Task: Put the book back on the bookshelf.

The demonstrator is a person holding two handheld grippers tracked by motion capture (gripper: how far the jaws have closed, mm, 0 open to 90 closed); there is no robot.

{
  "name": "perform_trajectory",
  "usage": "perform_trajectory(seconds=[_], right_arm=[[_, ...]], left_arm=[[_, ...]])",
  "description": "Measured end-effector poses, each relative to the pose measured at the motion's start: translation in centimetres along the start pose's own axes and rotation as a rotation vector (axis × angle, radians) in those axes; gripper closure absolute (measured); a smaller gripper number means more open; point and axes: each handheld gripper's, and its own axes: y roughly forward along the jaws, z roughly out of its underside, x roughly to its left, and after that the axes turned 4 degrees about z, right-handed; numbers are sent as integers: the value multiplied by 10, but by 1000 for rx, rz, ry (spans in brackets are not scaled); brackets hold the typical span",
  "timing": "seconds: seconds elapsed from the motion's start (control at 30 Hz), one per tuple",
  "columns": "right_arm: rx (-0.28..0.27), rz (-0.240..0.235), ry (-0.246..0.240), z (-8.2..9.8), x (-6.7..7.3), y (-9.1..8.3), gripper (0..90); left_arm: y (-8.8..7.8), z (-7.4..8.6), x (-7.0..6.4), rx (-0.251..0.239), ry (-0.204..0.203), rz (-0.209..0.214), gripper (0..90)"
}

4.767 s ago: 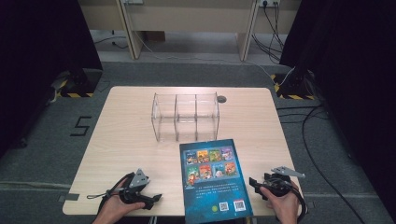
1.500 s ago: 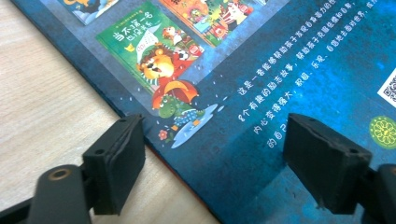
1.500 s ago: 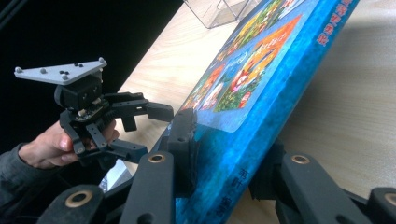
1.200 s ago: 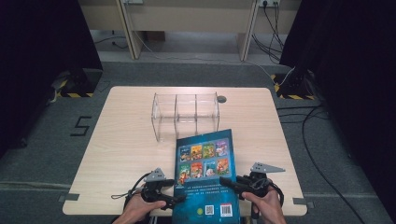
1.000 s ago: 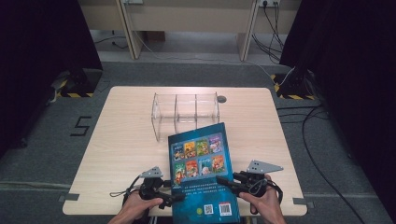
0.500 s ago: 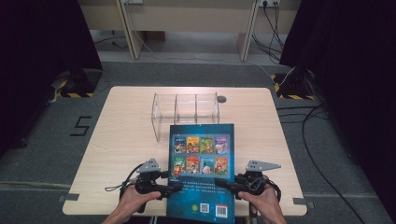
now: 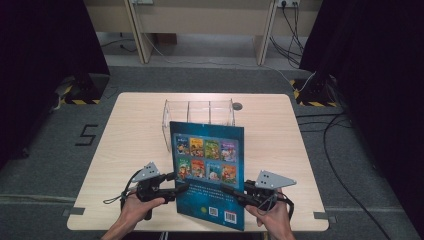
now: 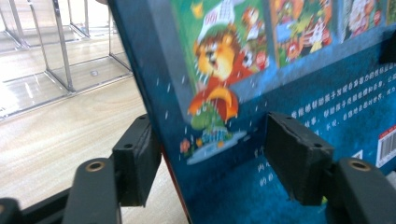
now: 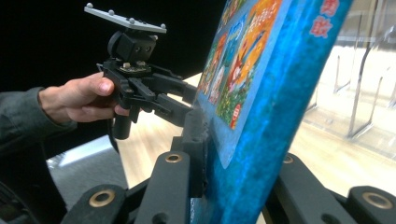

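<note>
Lifted since a few seconds ago, when it lay flat near the table's near edge, the book (image 7: 209, 175) now stands tilted up off the table (image 7: 130, 145), its back cover with rows of small pictures facing the person. Both hands have come in from the near corners to its lower sides.

The left gripper (image 7: 179, 189) pinches the book's left edge low down; its jaws have just been closing, and in the left gripper view the two black pads sit against the front and back of the book (image 8: 261, 93), one on each face. The right gripper (image 7: 231, 192) holds the lower right part of the book; its jaws have also just been closing, and in the right gripper view the book's edge (image 9: 261, 107) runs between them with the pad on the picture side pressed against the cover.

The book's bottom edge hangs over the table's near edge, about midway along it. Its top edge reaches up in front of the clear rack (image 7: 198, 112), which stands at the middle of the table, towards the far edge. A small round disc (image 7: 237, 106) lies just beside the rack's right end.
</note>
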Motion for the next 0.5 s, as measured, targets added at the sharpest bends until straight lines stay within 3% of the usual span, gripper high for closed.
perform_trajectory(seconds=[0.03, 0.07, 0.1, 0.27, 0.37, 0.43, 0.5], right_arm=[[-11, 7, -45, 0, -1, -2, 775], [-11, 7, -45, 0, -1, -2, 775], [-8, 18, -88, -1, -3, -5, 771], [-24, 53, -113, 2, -6, -10, 771], [-17, 67, -202, -1, -4, -18, 785], [-9, 79, -230, -2, -4, -23, 809], [-4, 117, -212, 1, -6, -27, 830]], left_arm=[[2, 3, 0, 13, -3, 1, 363], [3, 6, 1, 29, -5, 1, 363], [5, 10, 2, 43, -7, 4, 350], [6, 12, 5, 55, -4, -4, 343], [6, 16, 9, 65, -18, -18, 343], [5, 17, 10, 70, -20, -20, 343], [4, 20, 12, 85, -25, -27, 343]])
